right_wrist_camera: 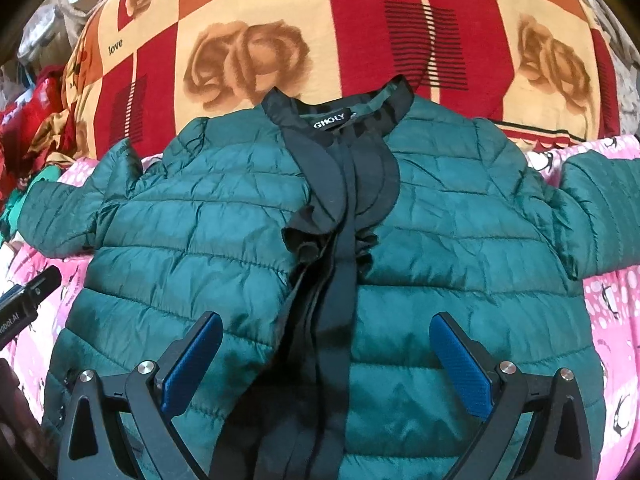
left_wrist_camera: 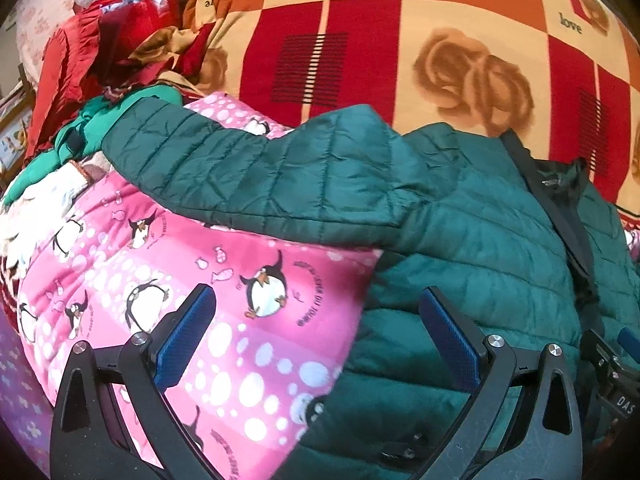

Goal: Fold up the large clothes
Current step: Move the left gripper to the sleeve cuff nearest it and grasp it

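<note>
A dark green quilted jacket with a black collar and front placket lies face up and spread flat on a pink penguin-print cover. Both sleeves stick out sideways. My right gripper is open and empty, hovering over the jacket's lower front, astride the placket. My left gripper is open and empty above the jacket's left hem edge, where it meets the pink cover. The left sleeve stretches away to the left. The left gripper's body shows at the right wrist view's left edge.
A red, orange and cream checked blanket with rose prints covers the surface behind the jacket. A pile of red and green clothes lies at the far left. White fabric sits at the pink cover's left edge.
</note>
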### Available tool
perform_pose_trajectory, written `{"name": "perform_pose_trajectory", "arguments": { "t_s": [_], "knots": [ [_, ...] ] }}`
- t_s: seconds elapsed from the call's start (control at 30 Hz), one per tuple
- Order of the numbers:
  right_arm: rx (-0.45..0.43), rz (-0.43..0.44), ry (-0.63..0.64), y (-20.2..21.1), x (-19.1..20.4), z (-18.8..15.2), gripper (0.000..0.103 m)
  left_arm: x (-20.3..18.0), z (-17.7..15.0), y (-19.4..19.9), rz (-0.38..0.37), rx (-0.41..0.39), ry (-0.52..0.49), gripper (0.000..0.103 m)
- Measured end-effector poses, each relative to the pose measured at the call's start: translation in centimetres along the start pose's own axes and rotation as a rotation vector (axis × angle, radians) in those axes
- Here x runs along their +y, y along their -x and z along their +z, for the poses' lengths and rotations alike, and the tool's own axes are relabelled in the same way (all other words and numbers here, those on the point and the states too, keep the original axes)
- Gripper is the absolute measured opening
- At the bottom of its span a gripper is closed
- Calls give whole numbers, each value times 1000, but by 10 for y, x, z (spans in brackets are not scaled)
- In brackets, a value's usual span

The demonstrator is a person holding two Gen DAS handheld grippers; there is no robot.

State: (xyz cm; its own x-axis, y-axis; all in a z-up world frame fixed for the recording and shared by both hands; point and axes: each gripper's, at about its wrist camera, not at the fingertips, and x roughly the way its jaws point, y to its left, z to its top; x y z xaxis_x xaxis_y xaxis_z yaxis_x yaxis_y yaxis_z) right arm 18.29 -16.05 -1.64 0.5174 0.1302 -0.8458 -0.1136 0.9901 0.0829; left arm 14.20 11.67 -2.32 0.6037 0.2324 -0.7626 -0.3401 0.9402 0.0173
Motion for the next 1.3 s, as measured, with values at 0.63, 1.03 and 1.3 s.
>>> {"name": "perform_pose_trajectory", "arguments": {
  "t_s": [0.63,1.03,1.3],
  "knots": [
    [5,18,47,-17,17,3,103,125,59,-50,105,-5,228,102],
    [19,27,49,-14,22,0,103,223,115,-110,264,-24,413,100],
    [26,24,50,-16,23,-1,103,242,131,-141,206,-37,437,51]
  ]
}}
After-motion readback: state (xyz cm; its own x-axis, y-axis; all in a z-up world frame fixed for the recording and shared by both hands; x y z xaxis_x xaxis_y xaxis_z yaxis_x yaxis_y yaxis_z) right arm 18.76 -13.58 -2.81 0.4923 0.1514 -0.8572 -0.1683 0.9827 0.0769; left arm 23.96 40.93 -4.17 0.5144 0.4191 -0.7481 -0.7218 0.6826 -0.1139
